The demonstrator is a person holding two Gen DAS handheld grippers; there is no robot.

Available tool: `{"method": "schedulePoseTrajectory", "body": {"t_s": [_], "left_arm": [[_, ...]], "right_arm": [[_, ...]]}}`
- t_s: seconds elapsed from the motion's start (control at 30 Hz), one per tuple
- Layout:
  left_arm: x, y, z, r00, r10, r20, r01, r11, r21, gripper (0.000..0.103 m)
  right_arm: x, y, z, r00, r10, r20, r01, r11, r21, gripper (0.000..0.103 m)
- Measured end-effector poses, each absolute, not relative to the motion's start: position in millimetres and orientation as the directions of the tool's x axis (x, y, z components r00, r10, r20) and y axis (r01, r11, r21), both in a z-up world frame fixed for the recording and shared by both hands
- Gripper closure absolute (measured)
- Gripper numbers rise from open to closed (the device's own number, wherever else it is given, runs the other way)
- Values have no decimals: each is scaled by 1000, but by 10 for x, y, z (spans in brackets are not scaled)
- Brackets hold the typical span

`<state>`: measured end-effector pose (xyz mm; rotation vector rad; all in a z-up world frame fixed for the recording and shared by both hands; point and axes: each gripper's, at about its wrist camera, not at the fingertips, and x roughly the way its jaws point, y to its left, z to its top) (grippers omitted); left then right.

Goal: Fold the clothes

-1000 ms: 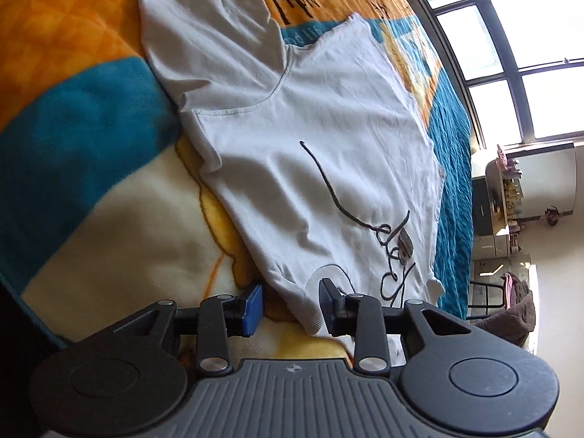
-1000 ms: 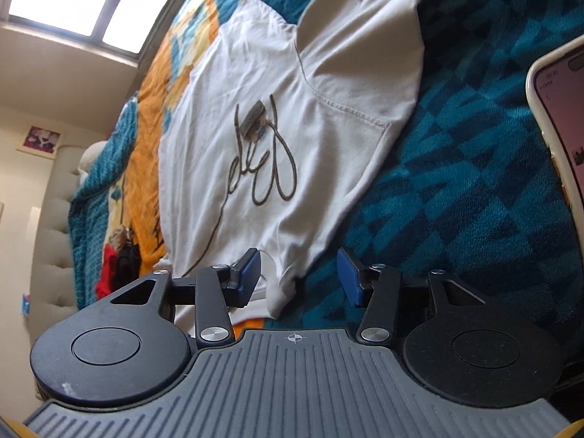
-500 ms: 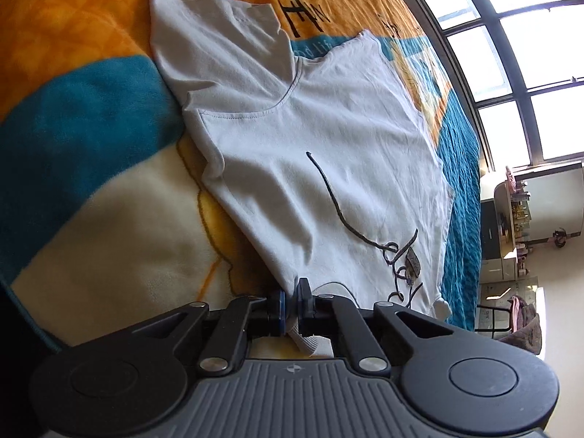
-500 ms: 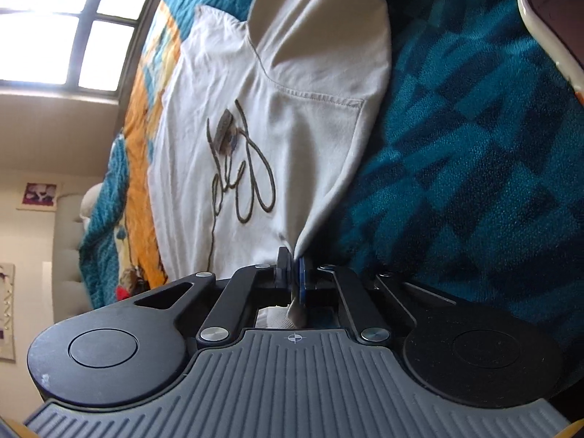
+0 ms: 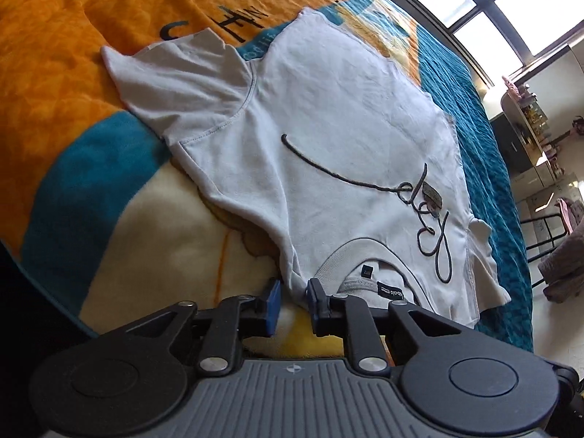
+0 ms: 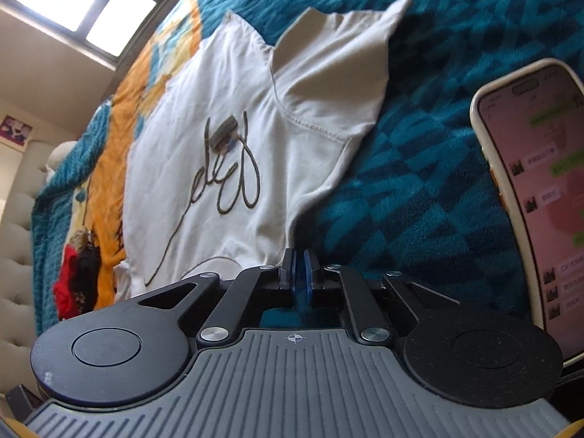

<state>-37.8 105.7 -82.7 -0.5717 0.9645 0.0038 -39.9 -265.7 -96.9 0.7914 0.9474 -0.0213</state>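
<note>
Two black two-finger grippers with blue pads sit at the near shoulder edge of a white short-sleeved T-shirt [image 5: 328,135] with dark cursive lettering, spread flat and face up on a fleece blanket of orange, teal and cream [image 5: 120,252]. In the left wrist view the left gripper [image 5: 292,303] stands with its jaws parted a narrow way, a fold of the shirt's shoulder next to the ribbed collar [image 5: 350,252] lying in the gap between the pads, not pinched. In the right wrist view the right gripper [image 6: 300,277] has its pads drawn almost together; the shirt's shoulder edge runs down to the tips, but whether cloth is caught between them cannot be told. Just to its right a smartphone in a pale case [image 6: 536,189] stands with a lit chat screen. Beyond the collar the lettering crosses the chest, with a small grey patch [image 6: 223,133] sewn on it. Both sleeves lie spread outward, the hem farthest away. Past the shirt, black letters are printed on the orange cloth, then a big paned window [image 5: 485,3] fills the far wall.
</note>
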Motion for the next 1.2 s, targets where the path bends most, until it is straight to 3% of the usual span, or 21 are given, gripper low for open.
{"method": "schedulePoseTrajectory", "body": {"t_s": [0.2, 0.3, 0.37, 0.4, 0.5, 0.57, 0.6, 0.7, 0.73, 0.77, 0.8, 0.87, 0.93, 1.03, 1.1, 1.2], "left_arm": [[-188, 966, -685, 679, -229, -697, -130, 898, -421, 82], [27, 802, -886, 606, -252, -754, -60, 931, -360, 87], [65, 717, -991, 548, -253, -798, -9, 951, -308, 90], [23, 708, -1010, 528, -247, -812, 16, 959, -282, 90], [-102, 781, -978, 486, -222, -845, 54, 973, -225, 89], [-107, 898, -776, 512, -208, -833, 40, 975, -219, 84], [-103, 957, -664, 529, -200, -825, 31, 976, -218, 86], [-90, 1136, -327, 578, -178, -797, 3, 976, -216, 89], [-76, 1193, -179, 601, -182, -778, -1, 974, -229, 82], [-54, 1242, -13, 632, -190, -751, 3, 970, -243, 73], [-32, 1290, 155, 664, -197, -722, 9, 967, -255, 70], [36, 1374, 471, 721, -201, -663, 18, 962, -271, 59], [172, 1449, 725, 765, -196, -613, 22, 960, -280, 52], [481, 1572, 940, 800, -200, -566, 13, 949, -316, 42], [822, 1645, 953, 808, -209, -552, 22, 945, -325, 27], [1435, 1767, 721, 792, -191, -580, -5, 948, -318, 26]], "right_arm": [[-184, -2749, -852, 709, 313, -632, 270, 708, 652, 92], [157, -2735, -1083, 657, 402, -639, 264, 671, 693, 92], [304, -2729, -1237, 568, 361, -739, 356, 702, 617, 93], [299, -2745, -1273, 544, 303, -782, 396, 729, 558, 102], [155, -2830, -1206, 547, 132, -827, 450, 787, 423, 103], [77, -2858, -1097, 540, 34, -841, 475, 813, 337, 100], [53, -2843, -989, 556, 21, -831, 464, 821, 331, 95], [-26, -2794, -650, 612, 16, -791, 424, 837, 345, 93], [-57, -2767, -462, 647, 48, -761, 382, 843, 378, 92], [-87, -2740, -274, 681, 80, -728, 339, 847, 409, 85], [-116, -2713, -86, 711, 112, -694, 294, 850, 438, 69], [-117, -2626, 298, 761, 183, -622, 187, 857, 481, 48], [-33, -2533, 604, 789, 231, -569, 108, 860, 499, 48], [161, -2426, 972, 816, 286, -503, 16, 858, 513, 39], [389, -2385, 1090, 822, 301, -483, -16, 861, 509, 23], [925, -2356, 1011, 818, 277, -504, -5, 880, 474, 16]]}}
